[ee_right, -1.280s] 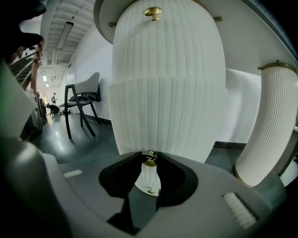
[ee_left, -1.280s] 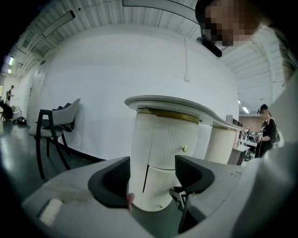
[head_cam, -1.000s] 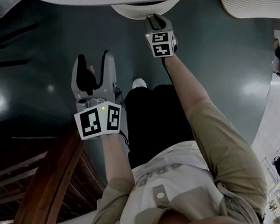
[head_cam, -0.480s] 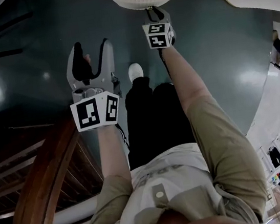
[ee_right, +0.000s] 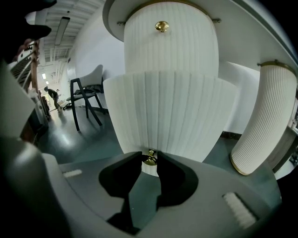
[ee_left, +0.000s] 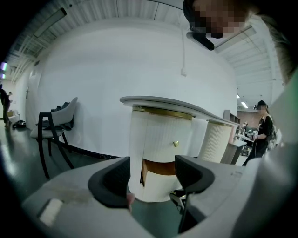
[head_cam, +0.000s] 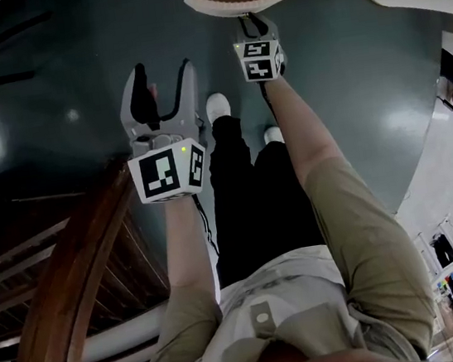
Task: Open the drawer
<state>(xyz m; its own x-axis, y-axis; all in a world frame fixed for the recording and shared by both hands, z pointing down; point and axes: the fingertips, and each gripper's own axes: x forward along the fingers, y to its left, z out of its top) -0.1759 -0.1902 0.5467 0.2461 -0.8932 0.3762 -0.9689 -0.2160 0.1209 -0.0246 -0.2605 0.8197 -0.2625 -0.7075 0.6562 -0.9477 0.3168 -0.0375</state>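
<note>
**At the cabinet front: lower drawer partly out, right tongs on its knob**

At the foot of the white fluted cabinet (ee_left: 160, 135), the drawer (ee_right: 172, 116) that the task concerns is the lower of two. It already stands proud of the upper drawer (ee_right: 170, 42) above it. The head view shows its wooden inside laid bare behind the curved white front, and the left gripper view shows a brown gap between the two fronts.

The right gripper (head_cam: 252, 20) reaches forward and down to that front. Its jaws are drawn narrow and pinch the small brass knob (ee_right: 149, 157) between the pads. The knob is the only purchase on the smooth ribbed face, so the grip sits right at the jaw tips, in line with the direction of pull.

The left gripper (head_cam: 163, 72) hangs over the dark floor (head_cam: 75, 113), well apart from the cabinet and to the left of the person's legs. Its jaws are spread wide with nothing between them. It seems held aside to keep the drawer's path free.

In my judgement the drawer is partway open, and a straight pull toward the body would finish it.
</note>
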